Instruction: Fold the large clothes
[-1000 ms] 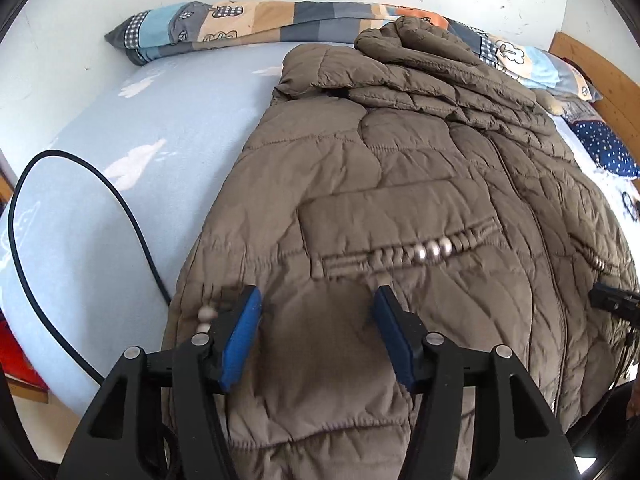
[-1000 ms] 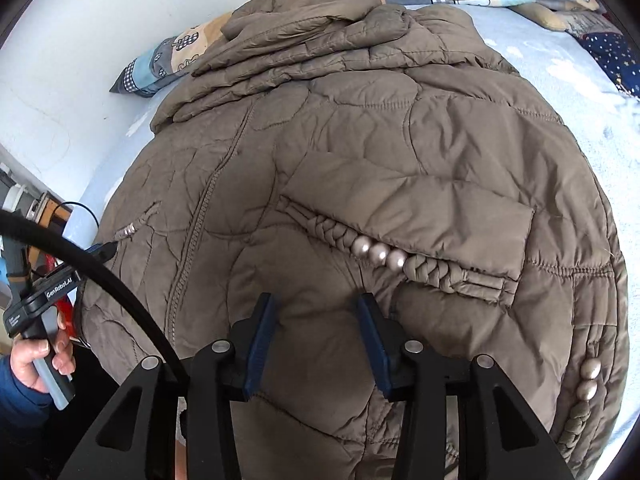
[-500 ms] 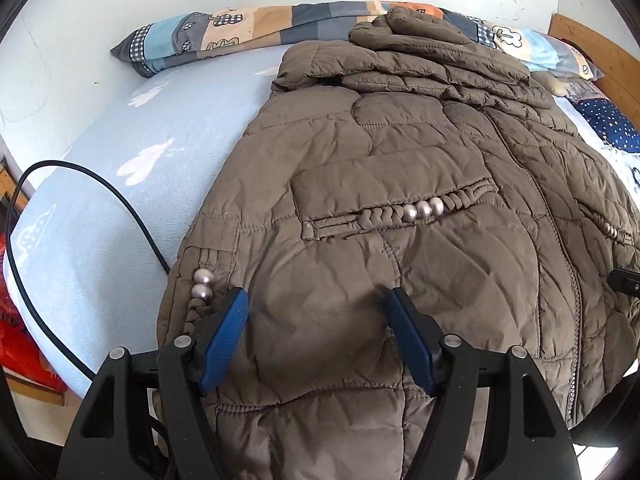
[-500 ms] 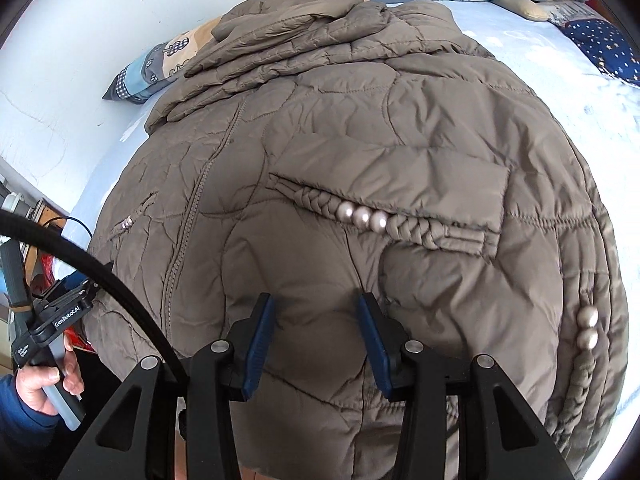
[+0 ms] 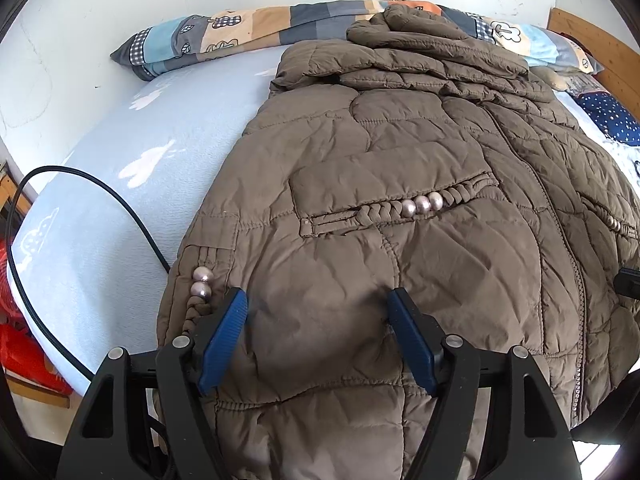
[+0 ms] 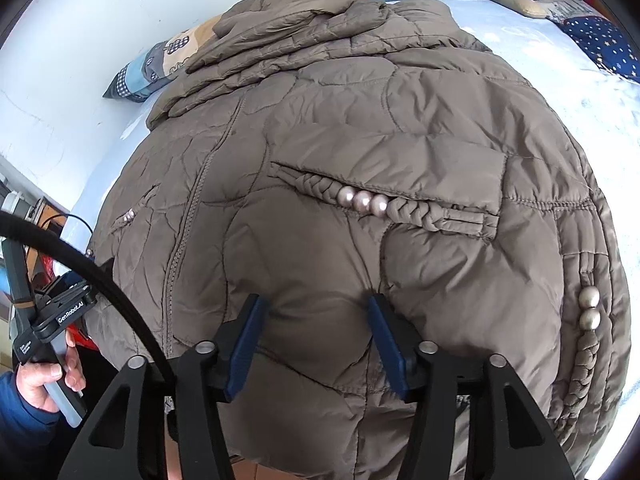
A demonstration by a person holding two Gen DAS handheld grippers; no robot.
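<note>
A brown quilted jacket [image 5: 400, 152] lies front up on the pale blue bed [image 5: 120, 168], its sleeves folded in a heap near the collar. Pearl beads [image 5: 422, 204] trim its pocket braid. My left gripper [image 5: 317, 296] is open, fingertips resting on the hem area with puffy fabric bulging between the blue pads [image 5: 224, 332]. My right gripper [image 6: 316, 302] sits on the jacket [image 6: 360, 128] below the other pocket. Its jaws are opening, with a hump of fabric between them that the pads do not pinch. In the right wrist view, a hand [image 6: 44, 380] holds the left gripper's handle.
A patchwork pillow [image 5: 240, 36] lies along the white wall at the bed's far side. A dark blue starred cushion [image 5: 608, 116] and a wooden headboard [image 5: 592, 52] are at the right. A black cable [image 5: 92, 188] loops over the bed's left edge. Something red [image 5: 24, 352] lies beside the bed.
Both grippers' jaws have spread wider over the jacket's hem. The left spread first, the right in the last half second. The hem beads on the left came into view.
</note>
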